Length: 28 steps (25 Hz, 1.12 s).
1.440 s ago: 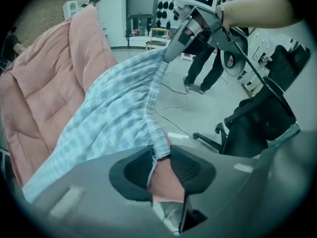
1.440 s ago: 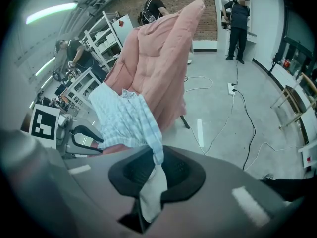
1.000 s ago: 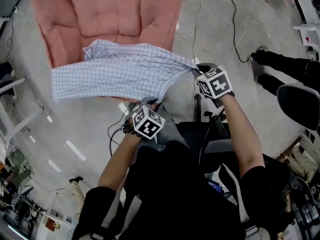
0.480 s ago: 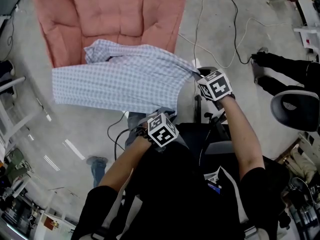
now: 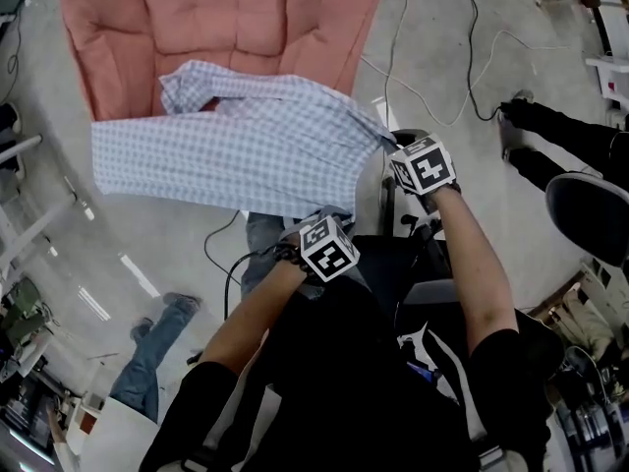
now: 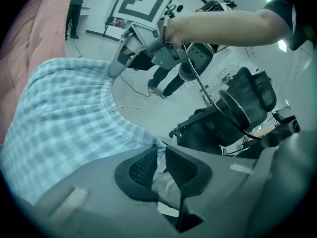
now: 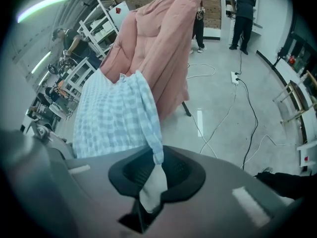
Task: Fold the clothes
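A blue-and-white checked shirt [image 5: 246,150] hangs spread out in the air in front of a pink quilted cover [image 5: 226,18]. My left gripper [image 5: 316,224] is shut on the shirt's lower edge, and a fold of the shirt [image 6: 74,128] is pinched between its pads [image 6: 143,165]. My right gripper [image 5: 389,146] is shut on the shirt's right corner. In the right gripper view a strip of the shirt [image 7: 148,118] runs down between the jaws of the right gripper [image 7: 156,175]. The left gripper view also shows the right gripper [image 6: 116,68] gripping the cloth.
Cables [image 5: 442,57] trail over the grey floor. A dark office chair [image 5: 600,205] stands at the right, beside a person's black-trousered legs [image 5: 570,131]. Legs in jeans [image 5: 157,347] show at the lower left. A black stool [image 5: 403,209] is under my arms. Shelving [image 7: 94,24] stands farther off.
My left gripper has moved right and toward me with the shirt's edge. The shirt now hangs wider and flatter. The right gripper has hardly moved.
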Each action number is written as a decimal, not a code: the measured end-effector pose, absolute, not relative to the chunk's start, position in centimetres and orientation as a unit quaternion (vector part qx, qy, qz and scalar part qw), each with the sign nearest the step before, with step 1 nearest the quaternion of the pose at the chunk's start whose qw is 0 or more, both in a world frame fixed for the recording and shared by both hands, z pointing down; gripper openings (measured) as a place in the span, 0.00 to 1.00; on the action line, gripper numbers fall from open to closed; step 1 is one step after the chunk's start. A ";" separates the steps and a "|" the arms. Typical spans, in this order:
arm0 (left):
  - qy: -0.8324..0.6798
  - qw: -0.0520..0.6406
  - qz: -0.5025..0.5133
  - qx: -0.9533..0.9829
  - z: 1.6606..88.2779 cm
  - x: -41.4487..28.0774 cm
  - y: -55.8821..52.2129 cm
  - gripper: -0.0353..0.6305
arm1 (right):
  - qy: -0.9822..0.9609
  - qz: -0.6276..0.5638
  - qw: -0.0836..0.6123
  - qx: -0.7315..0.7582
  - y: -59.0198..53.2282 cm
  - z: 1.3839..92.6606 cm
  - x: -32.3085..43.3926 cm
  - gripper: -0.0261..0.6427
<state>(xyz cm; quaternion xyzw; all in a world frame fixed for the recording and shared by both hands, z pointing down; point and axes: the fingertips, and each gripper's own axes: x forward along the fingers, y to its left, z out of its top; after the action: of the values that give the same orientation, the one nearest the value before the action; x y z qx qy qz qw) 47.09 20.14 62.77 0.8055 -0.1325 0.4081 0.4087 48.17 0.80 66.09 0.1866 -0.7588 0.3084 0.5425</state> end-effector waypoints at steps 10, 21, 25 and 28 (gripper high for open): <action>-0.171 0.429 0.394 0.795 63.7 45.8 18.8 0.37 | -0.769 0.299 0.533 0.190 1.1 66.3 48.4 0.30; -0.207 0.401 0.372 0.811 58.7 44.1 15.9 0.42 | -0.788 0.300 0.491 0.218 1.0 60.1 48.1 0.30; -0.223 0.392 0.360 0.817 56.2 42.9 14.6 0.42 | -0.805 0.302 0.453 0.236 0.2 56.8 46.7 0.29; -0.240 0.383 0.366 0.814 54.6 40.9 14.0 0.42 | -0.817 0.294 0.434 0.240 0.0 54.3 45.5 0.27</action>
<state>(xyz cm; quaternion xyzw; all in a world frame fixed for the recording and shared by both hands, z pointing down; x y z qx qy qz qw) 40.93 13.97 54.62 0.8136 -0.2399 0.3660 0.3829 45.45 0.02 54.31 0.2396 -0.8173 0.2937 0.4339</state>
